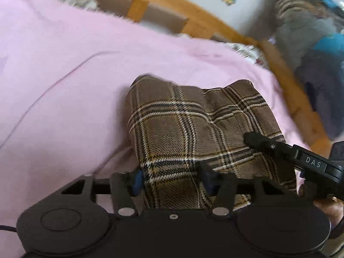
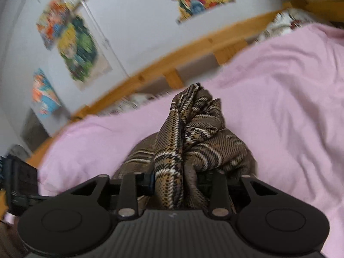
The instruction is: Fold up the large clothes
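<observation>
A brown plaid garment (image 1: 189,124) lies bunched on the pink bed sheet (image 1: 64,86). In the left wrist view my left gripper (image 1: 172,180) is shut on a broad fold of it, and the cloth fills the gap between the blue pads. My right gripper's black finger (image 1: 253,140) reaches onto the same garment from the right. In the right wrist view my right gripper (image 2: 178,180) is shut on a gathered ridge of the plaid garment (image 2: 193,133), which stands up in a peak above the pink sheet (image 2: 279,107). Cloth hides the right gripper's pads.
A wooden bed rail (image 1: 204,15) runs along the far side of the mattress, with a white wall and colourful posters (image 2: 79,49) behind it. A heap of grey and blue clothes (image 1: 311,43) sits beyond the rail. A hand (image 1: 326,210) shows at the lower right.
</observation>
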Motion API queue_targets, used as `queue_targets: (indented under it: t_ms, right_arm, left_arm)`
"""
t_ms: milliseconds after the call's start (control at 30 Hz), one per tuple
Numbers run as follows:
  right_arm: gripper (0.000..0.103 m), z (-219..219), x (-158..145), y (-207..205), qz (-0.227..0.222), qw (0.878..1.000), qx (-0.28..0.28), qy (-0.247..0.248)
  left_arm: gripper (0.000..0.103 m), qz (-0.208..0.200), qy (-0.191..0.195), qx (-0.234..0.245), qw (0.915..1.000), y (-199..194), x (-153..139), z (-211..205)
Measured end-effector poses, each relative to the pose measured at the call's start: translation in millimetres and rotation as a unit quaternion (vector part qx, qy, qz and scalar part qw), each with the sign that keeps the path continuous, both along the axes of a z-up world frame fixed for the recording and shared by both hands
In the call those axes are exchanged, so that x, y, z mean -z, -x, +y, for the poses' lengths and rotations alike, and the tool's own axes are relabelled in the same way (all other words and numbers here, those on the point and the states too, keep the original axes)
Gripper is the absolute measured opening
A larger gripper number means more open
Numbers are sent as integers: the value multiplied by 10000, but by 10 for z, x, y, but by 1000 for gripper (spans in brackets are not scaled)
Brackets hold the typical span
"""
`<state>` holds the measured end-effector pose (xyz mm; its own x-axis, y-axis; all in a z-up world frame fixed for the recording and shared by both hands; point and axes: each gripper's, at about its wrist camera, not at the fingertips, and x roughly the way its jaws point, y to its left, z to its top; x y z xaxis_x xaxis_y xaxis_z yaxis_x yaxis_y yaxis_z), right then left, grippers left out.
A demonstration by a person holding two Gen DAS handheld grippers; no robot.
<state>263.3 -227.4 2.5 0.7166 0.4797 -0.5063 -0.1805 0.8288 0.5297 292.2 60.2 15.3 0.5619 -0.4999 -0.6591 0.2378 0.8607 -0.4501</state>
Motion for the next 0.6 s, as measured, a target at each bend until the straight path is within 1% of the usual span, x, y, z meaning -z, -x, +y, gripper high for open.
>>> queue_targets:
  t_ms: [33, 67, 100, 133, 167, 233, 267, 333, 400, 467, 600]
  right_arm:
    - [52, 7, 54, 1, 110, 9999, 56, 103]
    - [56, -8, 80, 31, 158, 9997, 110, 177]
    - [62, -17, 81, 65, 153, 9995, 141, 255]
    - [67, -24, 64, 105, 106, 9993, 135, 342]
    - [70, -25, 36, 145, 67, 9988, 134, 471]
    - [80, -8, -41, 221, 8, 9977, 109, 664]
    - [87, -6, -82, 278, -18, 9971, 120, 745]
    - [96, -7, -204, 452, -165, 9959, 144, 882]
    - [102, 54, -339, 665, -353, 9927, 192, 1135]
    - [103, 128, -476, 876, -549, 9890, 237, 1354]
    - [103, 237, -675, 1361, -875, 9807, 331, 1714]
  left_arm:
    - [64, -39, -38, -65, 10000, 47, 3, 1]
    - [76, -84, -90, -120, 9999, 78, -18, -19]
    - [90, -145, -186, -199, 9995, 131, -48, -34]
    - [95, -252, -315, -332, 9986, 217, -93, -36]
    - [101, -368, -405, -448, 9975, 296, -130, -50]
    - [102, -570, -506, -592, 9953, 473, -225, -76]
    - [102, -667, -547, -634, 9943, 583, -273, -76]
    - [102, -902, -638, -798, 9907, 824, -384, -112]
    - [102, -1146, -738, -927, 9863, 1083, -474, -117]
    - [102, -1315, -891, -972, 9825, 1328, -543, -124]
    - [102, -1513, -1253, -830, 9770, 1716, -573, -105]
